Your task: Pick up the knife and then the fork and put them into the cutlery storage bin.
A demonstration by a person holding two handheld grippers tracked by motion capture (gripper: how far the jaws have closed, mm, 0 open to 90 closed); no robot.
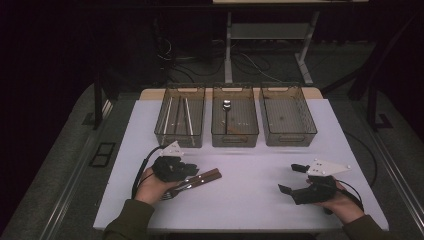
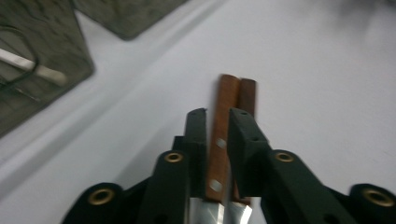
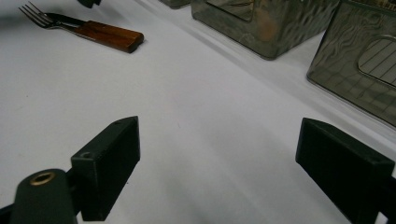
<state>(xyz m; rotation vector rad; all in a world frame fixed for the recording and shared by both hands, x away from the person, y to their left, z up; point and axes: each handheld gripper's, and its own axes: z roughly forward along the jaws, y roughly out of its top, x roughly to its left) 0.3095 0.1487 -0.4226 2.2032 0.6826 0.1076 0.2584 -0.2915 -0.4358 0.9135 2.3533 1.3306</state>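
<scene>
Two wooden-handled pieces of cutlery, a fork (image 1: pixel 175 191) and what looks like a knife, lie side by side on the white table (image 1: pixel 250 200) at the front left. Their brown handles (image 3: pixel 112 35) point toward the bins, and the fork tines (image 3: pixel 32 14) point toward the person. My left gripper (image 1: pixel 189 171) sits over them, its jaws close on either side of one riveted handle (image 2: pixel 223 116) with a thin gap, so open. The second handle (image 2: pixel 247 95) lies beside the right jaw. My right gripper (image 1: pixel 289 178) hovers wide open at the front right with nothing between its jaws (image 3: pixel 217 158).
Three clear bins stand in a row at the back of the table. The left bin (image 1: pixel 162 125) holds long thin sticks, the middle bin (image 1: pixel 216 125) a spoon (image 1: pixel 226 106), and the right bin (image 1: pixel 287 115) looks empty. A cable runs off the table's right side.
</scene>
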